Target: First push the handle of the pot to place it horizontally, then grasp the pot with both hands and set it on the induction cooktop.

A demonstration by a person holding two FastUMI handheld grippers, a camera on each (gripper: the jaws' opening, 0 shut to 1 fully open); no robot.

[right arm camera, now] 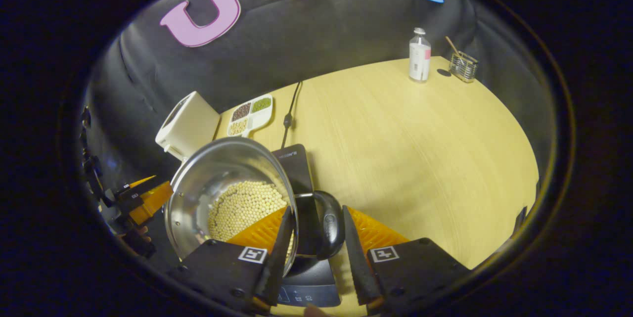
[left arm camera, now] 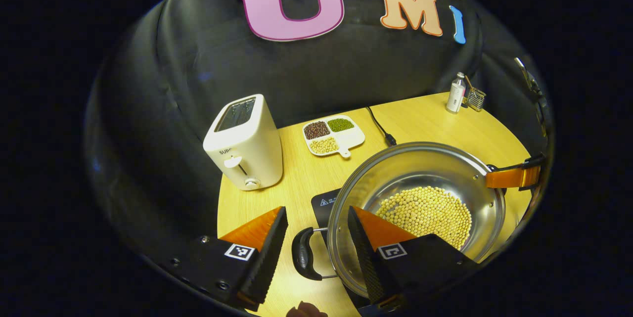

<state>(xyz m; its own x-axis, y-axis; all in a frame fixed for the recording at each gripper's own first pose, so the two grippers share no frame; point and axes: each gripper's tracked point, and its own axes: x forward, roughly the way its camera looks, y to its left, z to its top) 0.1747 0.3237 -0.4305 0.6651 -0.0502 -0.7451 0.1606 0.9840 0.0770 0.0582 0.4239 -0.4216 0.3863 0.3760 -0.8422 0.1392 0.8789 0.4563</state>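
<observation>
Grippers astride pot handles, jaws apart

Cooktop mostly hidden beneath pot

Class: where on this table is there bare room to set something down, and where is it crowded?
Free: the wide table stretch between pot and bottle. Crowded: around toaster, bean tray, cooktop.

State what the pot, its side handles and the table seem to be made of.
Pot: polished metal, probably stainless steel; its inner wall is mirror-bright and reflects the beans. Side handles: glossy black, likely plastic, on thin metal wire brackets. Table: pale wood-grain surface with fine parallel streaks; solid wood or laminate cannot be told.
</observation>
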